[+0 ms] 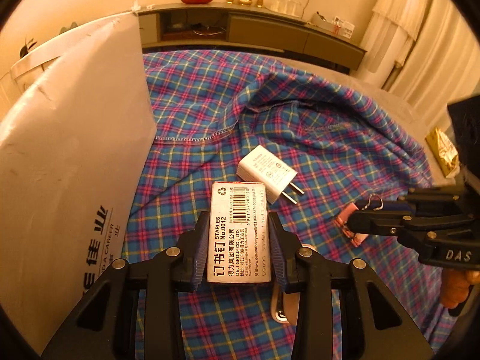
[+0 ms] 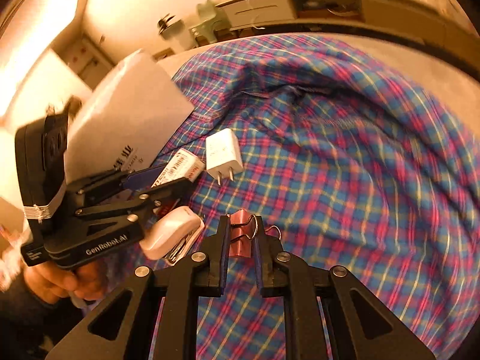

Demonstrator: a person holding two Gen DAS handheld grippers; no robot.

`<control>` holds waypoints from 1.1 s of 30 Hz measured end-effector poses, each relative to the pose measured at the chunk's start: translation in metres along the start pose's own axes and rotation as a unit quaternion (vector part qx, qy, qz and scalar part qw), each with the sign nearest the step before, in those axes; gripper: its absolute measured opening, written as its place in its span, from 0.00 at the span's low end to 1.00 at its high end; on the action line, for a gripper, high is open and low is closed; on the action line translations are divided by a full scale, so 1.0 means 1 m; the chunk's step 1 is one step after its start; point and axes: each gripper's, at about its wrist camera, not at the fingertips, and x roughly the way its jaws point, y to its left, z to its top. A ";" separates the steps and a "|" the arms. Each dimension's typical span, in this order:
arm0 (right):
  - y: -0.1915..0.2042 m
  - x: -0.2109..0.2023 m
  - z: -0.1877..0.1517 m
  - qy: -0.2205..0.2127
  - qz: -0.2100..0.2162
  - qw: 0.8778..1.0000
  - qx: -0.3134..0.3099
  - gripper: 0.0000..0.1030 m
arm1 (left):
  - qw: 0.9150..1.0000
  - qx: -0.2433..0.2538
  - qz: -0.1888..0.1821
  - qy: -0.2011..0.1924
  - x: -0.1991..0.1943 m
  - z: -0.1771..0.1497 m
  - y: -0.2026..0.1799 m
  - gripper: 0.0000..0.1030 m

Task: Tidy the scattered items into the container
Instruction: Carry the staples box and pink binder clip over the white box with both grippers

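At the far left stands the container, a white cardboard box (image 1: pixel 69 156) with printed characters on its near face, resting on a plaid cloth (image 1: pixel 330 138) that covers the work surface. Its opening cannot be seen from either wrist view, so how full it is cannot be told.

Just right of the box, the left gripper (image 1: pixel 239 240) holds a staple box (image 1: pixel 239 228) lengthwise between its blue pads, which press on both long sides; gripping the narrow width suits a flat carton and keeps the label face up. Whether it is lifted clear of the cloth cannot be told. Beneath and just right of this gripper lies a white stapler (image 2: pixel 172 232), untouched on the cloth, partly hidden in the left wrist view.

A little farther away and to the right, a white plug adapter (image 1: pixel 267 174) lies flat with its two prongs pointing toward the near right, apart from the staple box.

Further right, the right gripper (image 2: pixel 241 237) is nearly pressed together on a pink binder clip (image 2: pixel 240 234), pinching the clip's body with its wire handles sticking out to the right. That hold looks firm enough for carrying.

At the far right edge, a gold foil packet (image 1: pixel 444 153) sits beyond the cloth.

Both held items appear ready for the leftward trip to the box, while stapler and adapter remain to be collected.
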 end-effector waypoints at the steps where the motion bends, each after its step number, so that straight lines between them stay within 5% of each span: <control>1: -0.007 -0.003 -0.003 -0.001 0.015 1.000 0.025 0.15 | 1.000 -0.002 -0.004 -0.001 -0.002 0.001 -0.001 0.38; 11: -0.010 -0.025 -0.018 -0.021 0.063 0.994 0.087 0.15 | 0.999 -0.001 -0.027 -0.020 -0.028 0.001 -0.008 0.38; 33: 0.054 -0.082 -0.041 -0.078 0.023 0.996 0.041 0.15 | 0.997 0.015 -0.036 -0.069 -0.099 -0.014 -0.017 0.38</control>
